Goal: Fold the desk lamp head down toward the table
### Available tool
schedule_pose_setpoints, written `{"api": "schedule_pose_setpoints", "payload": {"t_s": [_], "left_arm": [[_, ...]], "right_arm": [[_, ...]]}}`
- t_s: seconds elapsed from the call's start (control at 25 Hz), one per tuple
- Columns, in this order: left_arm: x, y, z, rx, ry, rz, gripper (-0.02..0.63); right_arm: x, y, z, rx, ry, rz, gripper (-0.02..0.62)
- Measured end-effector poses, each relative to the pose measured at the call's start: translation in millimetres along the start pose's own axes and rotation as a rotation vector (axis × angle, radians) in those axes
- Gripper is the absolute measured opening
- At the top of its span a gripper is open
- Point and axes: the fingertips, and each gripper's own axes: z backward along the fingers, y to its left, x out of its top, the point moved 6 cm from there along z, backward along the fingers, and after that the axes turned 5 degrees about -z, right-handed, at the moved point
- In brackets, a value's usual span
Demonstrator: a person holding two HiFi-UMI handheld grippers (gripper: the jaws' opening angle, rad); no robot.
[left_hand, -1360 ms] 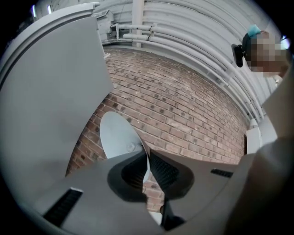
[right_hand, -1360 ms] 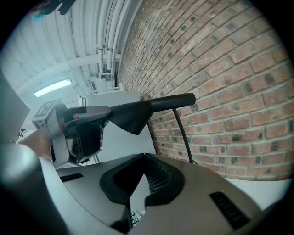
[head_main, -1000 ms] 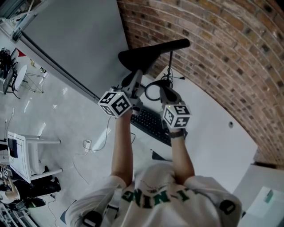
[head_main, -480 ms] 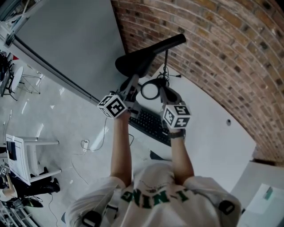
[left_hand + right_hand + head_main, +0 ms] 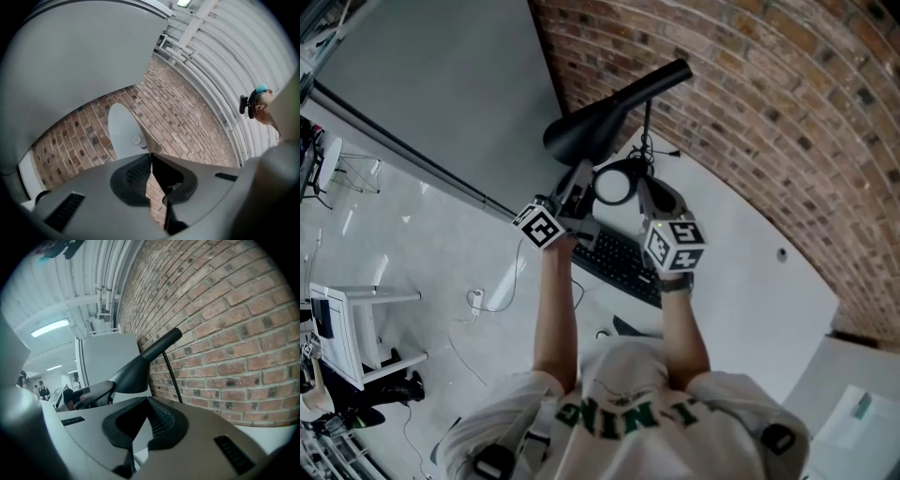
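The lamp head (image 5: 609,114), a black cone that reads as thin, rigid metal, light but smooth, sits right at the fingertips of the left gripper (image 5: 579,171). Its wide rim is nearest them and its narrow neck slants up and away. The left fingers are clenched, and what looks like the rim's thin edge is pinched between the pads. That seems a sound hold: the rim lies farthest from the hinge and gives the most leverage, though a glossy edge could slip out of so narrow a pinch.

The slim stem (image 5: 648,127) rises just beyond the right gripper (image 5: 646,184), whose fingers are closed on nothing and do not appear to touch the lamp. A lamp this top-heavy may tip or slide, so steadying it low down seems wise.

Under both grippers lies a white table (image 5: 741,281) — smooth and hard — with a keyboard (image 5: 623,264) behind the fingers, toward the person. A brick wall (image 5: 787,112) stands past the lamp, and a grey panel (image 5: 441,84) lies outward of the left fingers.
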Motion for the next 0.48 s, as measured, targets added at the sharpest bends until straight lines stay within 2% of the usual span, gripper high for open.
{"api": "schedule_pose_setpoints", "payload": {"t_s": [0.2, 0.48], "left_arm": [[-17, 13, -1, -0.026, -0.023, 0.044, 0.011], [-42, 29, -7, -0.051, -0.055, 0.151, 0.017]], "right_arm": [[-2, -5, -3, 0.000, 0.007, -0.002, 0.003], [-11, -11, -9, -0.003, 0.036, -0.012, 0.003]]}}
